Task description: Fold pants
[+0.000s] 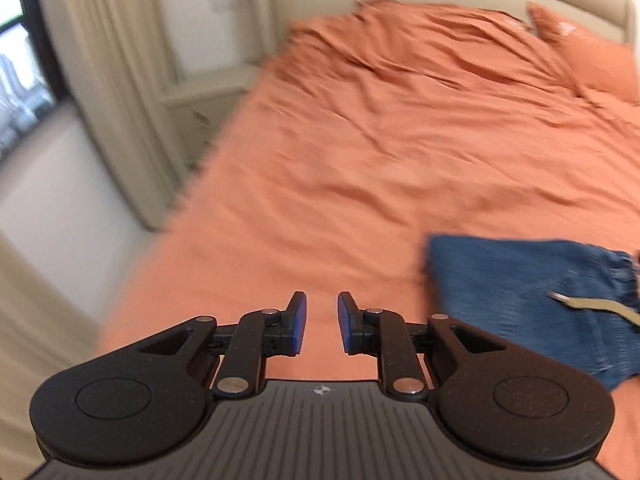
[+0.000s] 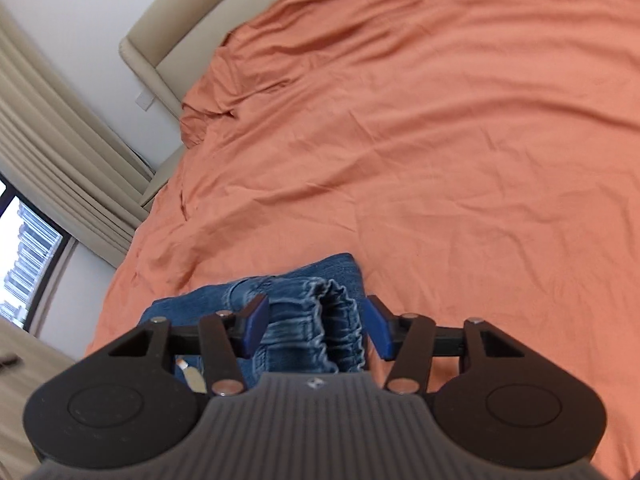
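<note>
The right gripper [image 2: 316, 330] hangs over folded blue jeans [image 2: 280, 312] on the orange bedsheet [image 2: 460, 140], its blue-padded jaws spread wide either side of the gathered elastic waistband [image 2: 334, 316]; a beige headboard [image 2: 180, 28] and curtains [image 2: 52, 152] stand at left

Soft, even daylight, probably from the window [image 2: 28, 256] at left; shadows are faint and no glare shows. The left wrist view is motion-blurred, worst along the bed edge [image 1: 192, 216]; the right is sharp. Fisheye distortion bends both margins, with dark corners.
</note>
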A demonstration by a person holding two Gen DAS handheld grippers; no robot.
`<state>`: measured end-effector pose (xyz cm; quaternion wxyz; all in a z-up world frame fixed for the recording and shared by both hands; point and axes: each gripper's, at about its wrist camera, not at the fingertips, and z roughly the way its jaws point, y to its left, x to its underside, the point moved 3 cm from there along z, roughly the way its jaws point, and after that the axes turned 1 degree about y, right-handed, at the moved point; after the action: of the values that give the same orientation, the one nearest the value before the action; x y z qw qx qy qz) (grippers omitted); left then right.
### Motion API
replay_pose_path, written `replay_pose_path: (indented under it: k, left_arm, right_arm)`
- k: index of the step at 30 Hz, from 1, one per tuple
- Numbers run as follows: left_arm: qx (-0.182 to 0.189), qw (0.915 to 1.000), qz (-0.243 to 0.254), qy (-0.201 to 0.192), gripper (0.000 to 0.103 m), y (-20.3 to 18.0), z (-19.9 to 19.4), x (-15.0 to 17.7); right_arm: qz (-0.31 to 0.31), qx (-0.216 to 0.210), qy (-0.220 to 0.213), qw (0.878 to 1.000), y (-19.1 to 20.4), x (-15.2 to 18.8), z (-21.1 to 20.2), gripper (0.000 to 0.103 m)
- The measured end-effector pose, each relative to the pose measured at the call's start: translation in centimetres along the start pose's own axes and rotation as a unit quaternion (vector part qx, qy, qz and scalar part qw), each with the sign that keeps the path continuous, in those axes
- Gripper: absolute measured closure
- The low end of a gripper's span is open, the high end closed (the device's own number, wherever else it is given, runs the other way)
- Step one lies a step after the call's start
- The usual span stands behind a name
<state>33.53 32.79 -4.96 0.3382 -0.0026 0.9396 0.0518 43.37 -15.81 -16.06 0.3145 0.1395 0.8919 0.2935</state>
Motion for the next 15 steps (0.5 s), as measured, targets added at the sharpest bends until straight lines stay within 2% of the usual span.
replay_pose_path:
  k: [3, 5, 6, 7, 9, 11, 13, 15]
  left_arm:
    - [0.063, 0.9972, -0.039, 0.010, 0.080, -2.6, 4.7, 1.1]
    - [0.086, 0.9944, -0.059, 0.014, 0.079, -4.1, 7.0, 1.2]
    - [0.093, 0.9932, -0.068, 0.016, 0.079, -4.6, 8.0, 1.2]
    - [0.100, 0.9921, -0.073, 0.017, 0.079, -4.9, 8.8, 1.0]
    - [0.111, 0.9909, -0.077, 0.006, 0.079, -5.7, 9.7, 0.6]
    - [0.122, 0.9897, -0.074, -0.005, 0.078, -6.4, 10.3, 0.2]
    - [0.115, 0.9911, -0.066, -0.009, 0.079, -7.2, 11.5, -0.2]
    - [0.096, 0.9938, -0.055, -0.009, 0.078, -7.9, 13.0, -0.3]
  right_arm:
    - [0.007, -0.010, 0.014, 1.000, 0.1, -0.9, 1.9, 0.058]
    - [0.018, -0.022, 0.039, 0.999, 0.0, -1.2, 3.5, 0.069]
    - [0.027, -0.030, 0.052, 0.998, 0.0, -1.1, 4.2, 0.078]
    - [0.025, -0.031, 0.051, 0.998, 0.2, -1.1, 4.4, 0.083]
    - [-0.005, -0.041, 0.033, 0.999, 1.1, -1.2, 3.9, 0.088]
    - [-0.047, -0.029, 0.022, 0.998, 1.8, -1.0, 3.5, 0.089]
    - [-0.070, -0.016, 0.020, 0.997, 1.5, -0.5, 4.1, 0.089]
    - [-0.066, -0.014, 0.022, 0.998, 0.7, -0.1, 4.8, 0.089]
